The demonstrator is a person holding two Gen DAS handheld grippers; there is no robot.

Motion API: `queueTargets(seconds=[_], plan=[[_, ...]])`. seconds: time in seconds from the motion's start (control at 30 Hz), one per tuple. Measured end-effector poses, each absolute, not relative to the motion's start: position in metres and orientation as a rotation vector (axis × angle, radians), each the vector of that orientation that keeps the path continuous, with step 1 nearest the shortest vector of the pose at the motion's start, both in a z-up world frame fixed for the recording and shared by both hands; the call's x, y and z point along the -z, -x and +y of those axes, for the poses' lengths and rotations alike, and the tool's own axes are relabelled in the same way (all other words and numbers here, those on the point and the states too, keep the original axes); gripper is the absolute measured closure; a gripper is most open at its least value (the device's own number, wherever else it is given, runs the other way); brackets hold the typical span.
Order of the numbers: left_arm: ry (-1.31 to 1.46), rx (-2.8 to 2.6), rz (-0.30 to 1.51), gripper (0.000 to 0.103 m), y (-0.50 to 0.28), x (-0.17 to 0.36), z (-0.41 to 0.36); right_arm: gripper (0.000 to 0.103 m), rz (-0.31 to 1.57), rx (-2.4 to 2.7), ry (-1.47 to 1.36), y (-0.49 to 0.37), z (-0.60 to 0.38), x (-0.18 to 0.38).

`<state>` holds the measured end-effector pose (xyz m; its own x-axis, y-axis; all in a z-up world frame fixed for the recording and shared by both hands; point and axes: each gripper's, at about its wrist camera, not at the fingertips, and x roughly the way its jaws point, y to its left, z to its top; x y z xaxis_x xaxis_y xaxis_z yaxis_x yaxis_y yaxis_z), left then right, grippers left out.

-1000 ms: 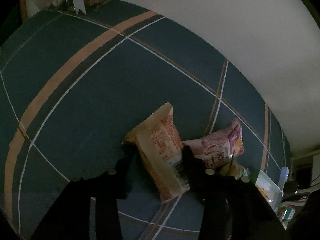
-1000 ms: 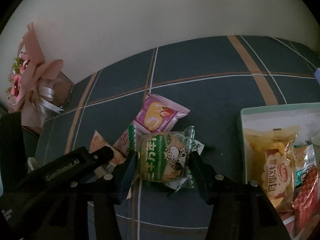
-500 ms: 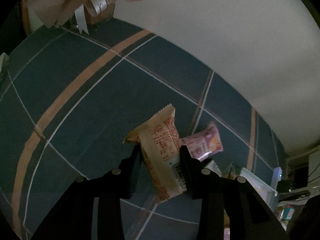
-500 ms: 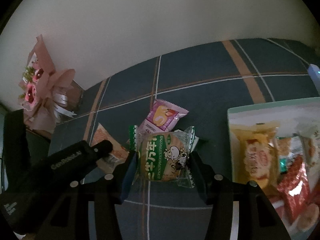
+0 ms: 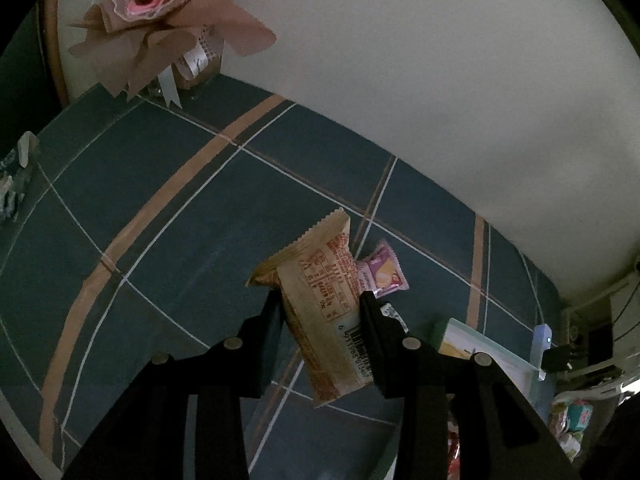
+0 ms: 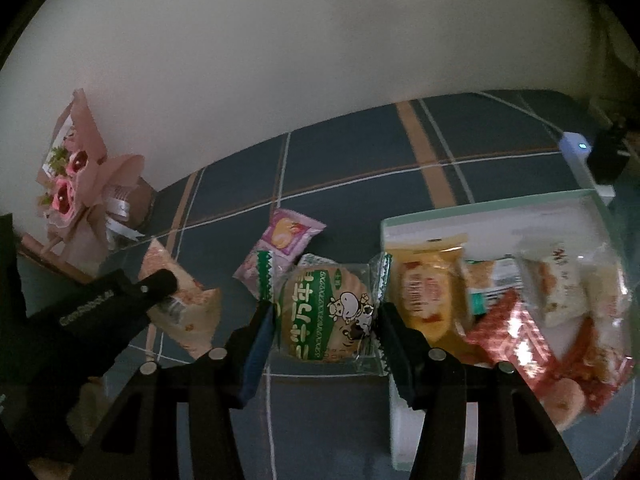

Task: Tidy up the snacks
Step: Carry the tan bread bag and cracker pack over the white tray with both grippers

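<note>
My left gripper [image 5: 320, 312] is shut on a tan snack packet [image 5: 320, 300] with a barcode and holds it above the blue plaid tablecloth [image 5: 180, 208]. It also shows in the right wrist view [image 6: 160, 286] at the left with the tan packet [image 6: 188, 312]. My right gripper [image 6: 324, 320] is shut on a green-and-white cow-print snack packet [image 6: 326, 312], lifted beside the pale green tray [image 6: 480, 210]. A pink packet [image 6: 286, 236] lies on the cloth beyond it; it also shows in the left wrist view [image 5: 382, 274].
The tray holds several snack packets [image 6: 520, 300] and sits at the right; its corner shows in the left wrist view [image 5: 480, 340]. A pink flower bouquet [image 5: 160, 12] stands at the table's far left corner against the wall. A white device [image 6: 576, 148] sits behind the tray.
Both grippers have risen with their packets. The right gripper has moved right toward the tray, which now fills more of its view. The left gripper lifted the tan packet off the cloth.
</note>
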<state>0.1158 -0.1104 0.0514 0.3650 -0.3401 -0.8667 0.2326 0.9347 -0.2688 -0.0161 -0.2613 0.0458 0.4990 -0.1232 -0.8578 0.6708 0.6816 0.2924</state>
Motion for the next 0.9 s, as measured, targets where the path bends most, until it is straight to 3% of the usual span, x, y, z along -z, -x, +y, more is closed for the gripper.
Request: queueTargets(seconds=[0.9], plan=[[0.001,0.491,1.154,0.063,-0.035,-0.063,-0.188,0.047,0.902,0.701,-0.823,0.123,-0.330,-0.045]])
